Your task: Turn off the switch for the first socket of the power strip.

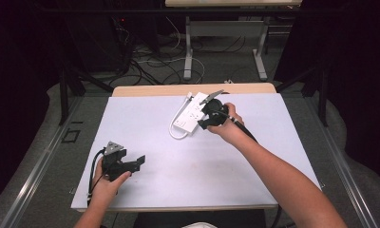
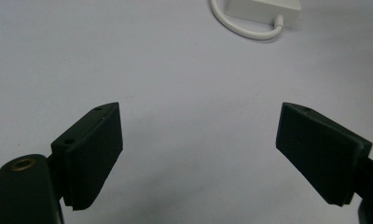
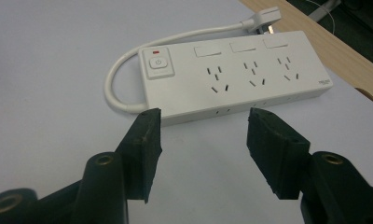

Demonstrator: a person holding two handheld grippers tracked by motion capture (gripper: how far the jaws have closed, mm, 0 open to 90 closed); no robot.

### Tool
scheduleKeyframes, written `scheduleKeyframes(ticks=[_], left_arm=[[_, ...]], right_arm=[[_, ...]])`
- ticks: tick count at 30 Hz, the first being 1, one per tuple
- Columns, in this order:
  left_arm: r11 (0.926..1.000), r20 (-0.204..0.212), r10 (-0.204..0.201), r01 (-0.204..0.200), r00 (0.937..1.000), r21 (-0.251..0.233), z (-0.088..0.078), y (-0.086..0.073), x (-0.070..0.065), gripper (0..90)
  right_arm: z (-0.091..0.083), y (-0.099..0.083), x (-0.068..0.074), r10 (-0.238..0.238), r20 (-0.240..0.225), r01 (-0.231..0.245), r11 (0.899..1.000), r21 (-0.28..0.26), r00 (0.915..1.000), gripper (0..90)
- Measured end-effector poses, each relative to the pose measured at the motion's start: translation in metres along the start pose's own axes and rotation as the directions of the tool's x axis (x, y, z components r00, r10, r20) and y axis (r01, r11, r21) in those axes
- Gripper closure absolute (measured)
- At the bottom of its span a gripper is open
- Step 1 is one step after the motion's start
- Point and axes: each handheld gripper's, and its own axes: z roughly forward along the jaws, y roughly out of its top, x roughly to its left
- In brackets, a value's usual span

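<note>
The right tool (image 3: 203, 123) stands with its jaws apart and empty, just short of the white power strip (image 3: 231, 77), which lies flat near the far edge of the table (image 1: 145, 118), its cord (image 3: 128, 74) looping round one end. The left tool (image 1: 131, 164), jaws spread wide around nothing, sits well apart from the strip, near the table's front edge.
</note>
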Motion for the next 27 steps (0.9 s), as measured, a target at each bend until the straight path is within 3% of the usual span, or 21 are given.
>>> scheduleKeyframes(ticks=[1,3,13,15,27], left_arm=[[1.0,0.0,0.0,0.0,1.0,0.0,0.0,0.0,0.0,14.7],[1.0,0.001,0.001,-0.001,1.0,0.003,0.0,0.0,0.0,14.7],[1.0,0.004,0.0,0.0,1.0,0.004,0.0,0.0,0.001,14.7],[1.0,0.006,-0.001,0.001,1.0,0.002,0.0,0.0,0.0,14.7],[0.9999,0.01,0.001,-0.001,0.9999,0.013,0.0,0.0,0.001,14.8]], right_arm=[[0.003,0.001,-0.001,0.026,0.003,-0.026,1.0,-0.008,0.9997,44.6],[0.003,0.002,-0.003,0.015,0.007,-0.015,1.0,0.009,0.9999,44.6],[0.012,0.007,-0.013,0.049,0.023,-0.048,0.998,-0.04,0.9986,44.6],[0.014,0.008,-0.014,0.075,0.019,-0.074,0.997,-0.038,0.997,44.1],[0.024,0.019,-0.021,0.098,0.034,-0.096,0.994,-0.047,0.9946,43.5]])
